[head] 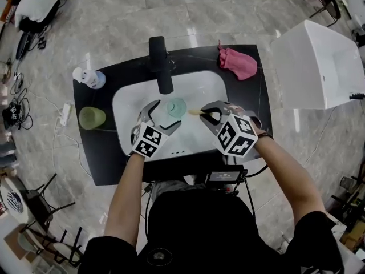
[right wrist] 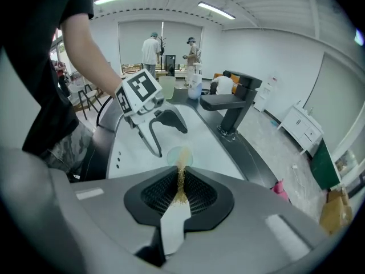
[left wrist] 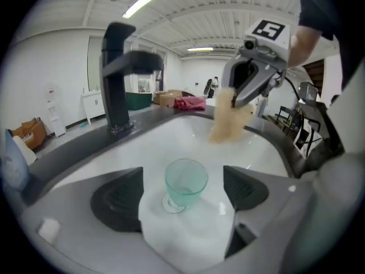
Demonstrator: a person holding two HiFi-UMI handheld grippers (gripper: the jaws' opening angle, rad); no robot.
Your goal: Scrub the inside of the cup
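Note:
A pale green glass cup [head: 177, 107] stands upright in the white sink [head: 128, 104], just in front of the faucet. My left gripper [head: 165, 114] is open around it. In the left gripper view the cup [left wrist: 185, 181] sits between the two dark pads [left wrist: 117, 198], with a gap on each side. My right gripper [head: 208, 114] is shut on a thin tan scrubbing sponge [head: 197, 112], held just right of the cup and above the basin. The right gripper view shows the sponge [right wrist: 180, 190] pinched edge-on between the pads, with the cup [right wrist: 179, 154] beyond it.
A black faucet [head: 161, 64] rises at the back of the sink. On the black counter [head: 108, 164] lie a pink cloth [head: 238, 63], a yellow-green cup [head: 92, 117] and a white and blue bottle [head: 88, 77]. A white box [head: 319, 67] stands to the right.

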